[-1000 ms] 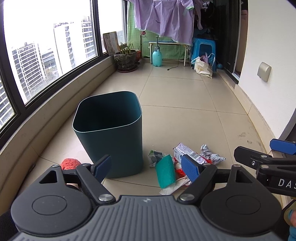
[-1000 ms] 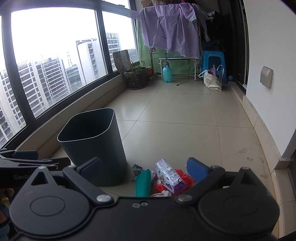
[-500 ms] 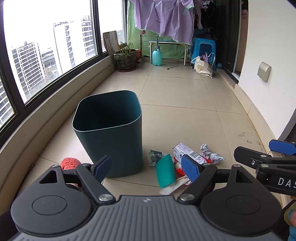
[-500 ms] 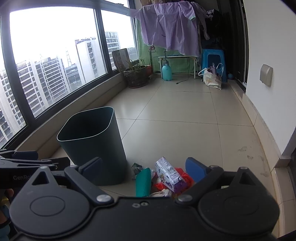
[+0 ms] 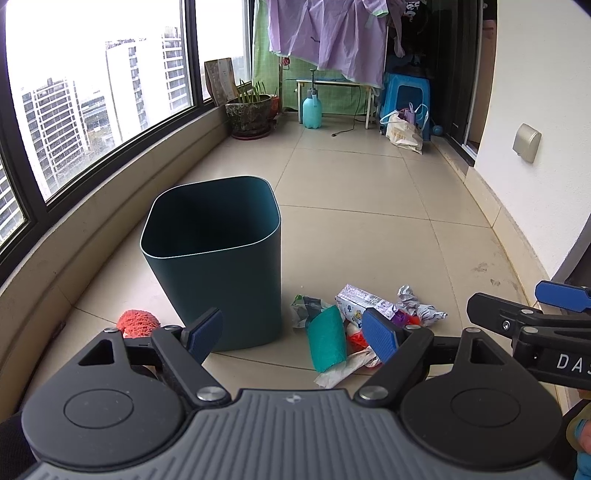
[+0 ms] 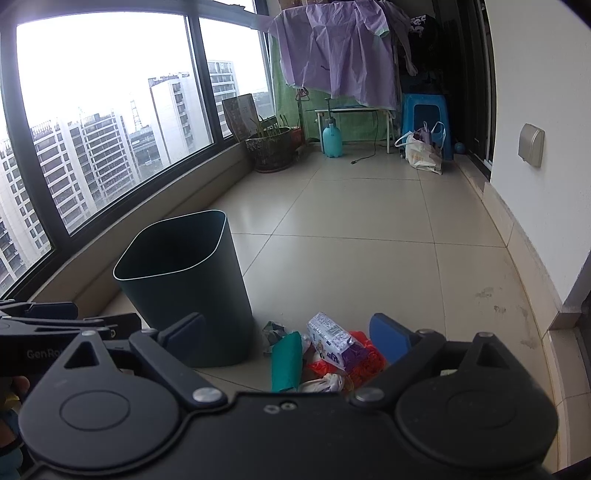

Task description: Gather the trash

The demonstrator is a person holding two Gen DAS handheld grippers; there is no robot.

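While both grippers hang above the tiled floor [image 5: 369, 229], the trash lies loose beside a dark teal bin [image 5: 218, 258], which stands upright and open near the window ledge. Left gripper [image 5: 293, 330]: jaws spread wide, blue pads apart, nothing between them; seen through the gap are the bin's right wall and part of the litter. Right gripper [image 6: 288, 332]: likewise wide open and holding nothing, with the litter pile framed between its pads. In the left wrist view the right gripper also shows at the right edge, fingers pointing left toward the pile. Trash, just right of the bin's base: a green sponge [image 5: 327, 343] nearest the bin, a crumpled greenish wrapper [image 5: 306, 306] behind it, a white and purple printed packet [image 5: 360, 301] lying across red-orange netting [image 6: 364, 360], a crushed silvery wrapper [image 5: 417, 306] farthest right, and a twisted white tissue [image 5: 343, 369] nearest the grippers. These pieces touch or overlap one another; none is inside the bin as far as its dark interior shows. An orange-red scrubber [image 5: 138, 323] lies apart, on the bin's left side toward the ledge. Background: a potted plant [image 5: 251, 112], a pale blue spray bottle [image 5: 312, 110], a blue stool [image 5: 406, 90], a carrier bag [image 5: 400, 131], and purple cloth [image 5: 328, 33] hanging overhead.
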